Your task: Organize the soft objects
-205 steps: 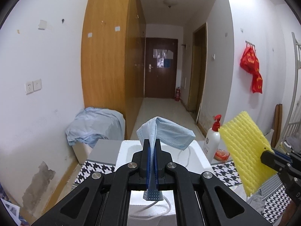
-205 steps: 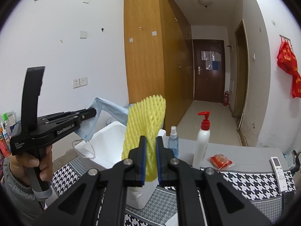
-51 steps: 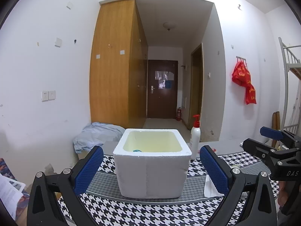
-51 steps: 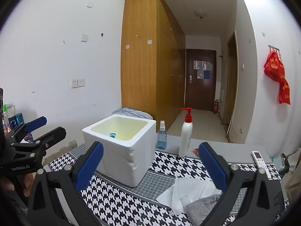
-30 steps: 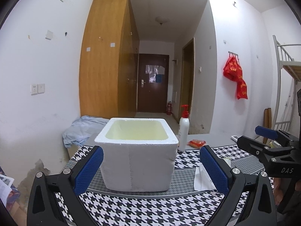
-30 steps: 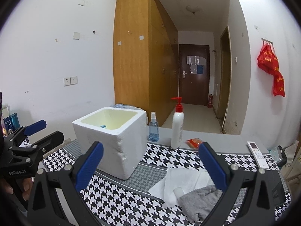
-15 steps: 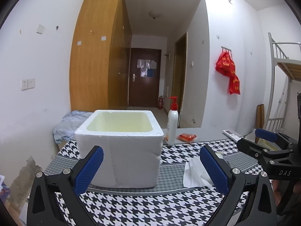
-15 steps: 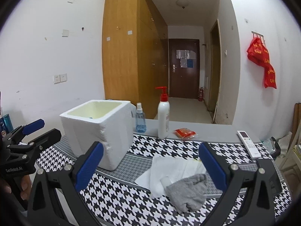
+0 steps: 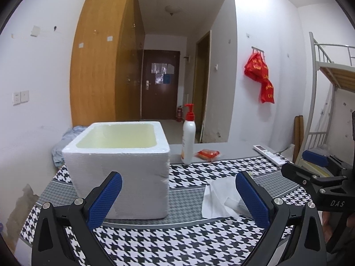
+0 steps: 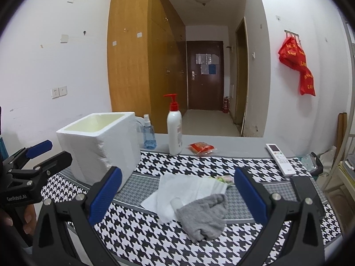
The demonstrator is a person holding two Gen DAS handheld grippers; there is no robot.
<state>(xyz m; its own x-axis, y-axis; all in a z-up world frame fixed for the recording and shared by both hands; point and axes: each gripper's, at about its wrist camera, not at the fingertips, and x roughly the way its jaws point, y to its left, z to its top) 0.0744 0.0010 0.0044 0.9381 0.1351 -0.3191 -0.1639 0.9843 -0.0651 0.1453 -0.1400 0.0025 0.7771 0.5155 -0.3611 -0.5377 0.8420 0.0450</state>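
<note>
On the table: a black-and-white houndstooth cloth (image 10: 199,161) covers the surface, with grey bands running across it.
Far left: the left gripper (image 9: 177,196), a black two-finger tool with blue pads, is spread wide and holds nothing; in the right wrist view it shows at the left edge, held in a person's hand (image 10: 27,219).
Left: a square white styrofoam box (image 9: 119,168) stands open-topped on the cloth, its pale yellow inside visible only along the upper walls; its contents cannot be made out.
Behind the box: a small clear blue spray bottle (image 10: 149,133) stands just beside the box's rear corner.
Centre: a tall white pump bottle with a red nozzle (image 10: 174,128) stands upright near the table's back edge, a flat red packet (image 10: 201,148) lying just to its right.
Centre front: a crumpled white tissue sheet (image 10: 184,190) lies flat on the cloth, with a bunched grey fabric cloth (image 10: 203,217) resting on its near corner, both well apart from the box.
Right: the right gripper (image 10: 176,196), also black with blue pads, is spread wide and empty, framing tissue and grey cloth.
Far right: a white remote control (image 10: 280,159) lies near the table's edge.
</note>
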